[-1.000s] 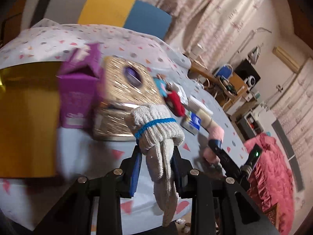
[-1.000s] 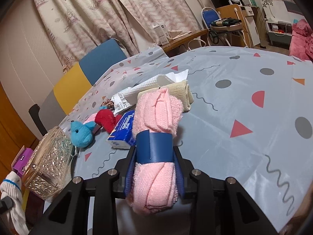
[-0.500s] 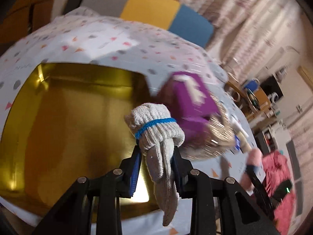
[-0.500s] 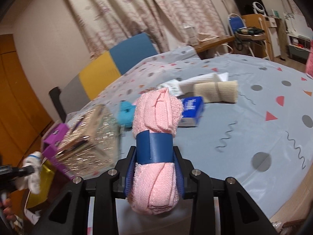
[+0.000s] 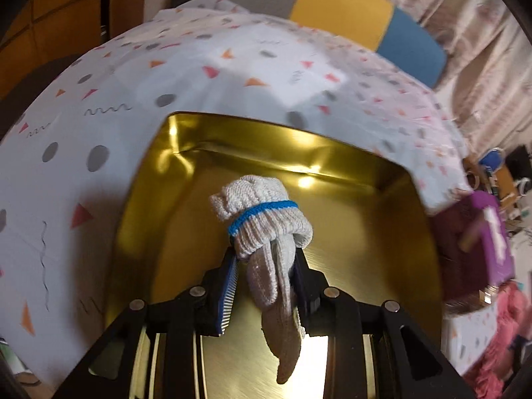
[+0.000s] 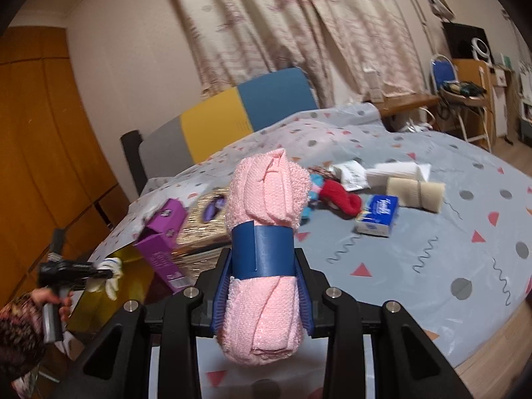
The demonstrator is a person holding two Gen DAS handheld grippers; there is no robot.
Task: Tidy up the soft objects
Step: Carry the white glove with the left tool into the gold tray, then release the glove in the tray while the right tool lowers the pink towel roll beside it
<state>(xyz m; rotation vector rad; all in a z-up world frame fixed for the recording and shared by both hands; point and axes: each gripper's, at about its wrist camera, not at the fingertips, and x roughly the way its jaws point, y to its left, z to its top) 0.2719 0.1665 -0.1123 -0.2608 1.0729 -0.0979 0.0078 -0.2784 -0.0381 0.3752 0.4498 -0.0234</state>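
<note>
My left gripper (image 5: 266,266) is shut on a rolled white knit glove (image 5: 262,219) with a blue band, its fingers dangling down. It hangs over the inside of a shiny gold tin (image 5: 375,179). My right gripper (image 6: 264,276) is shut on a rolled pink towel (image 6: 266,193) wrapped in a blue paper band, held above the patterned table. In the right wrist view the left gripper (image 6: 106,274) and its glove show at the far left, over the gold tin (image 6: 133,266). A red plush (image 6: 342,196), a blue plush and a beige rolled cloth (image 6: 415,193) lie further back.
A purple carton (image 6: 163,236) and a glittery gold box (image 6: 206,232) stand beside the tin. A blue tissue pack (image 6: 379,214) and white packets lie mid-table. A grey, yellow and blue chair back (image 6: 232,113) stands behind. A person's hand and patterned sleeve (image 6: 20,319) hold the left gripper.
The left gripper swung with the glove from beside the purple carton and glittery box to over the gold tin, tilting downward. The right gripper rose and turned left with the pink towel.
</note>
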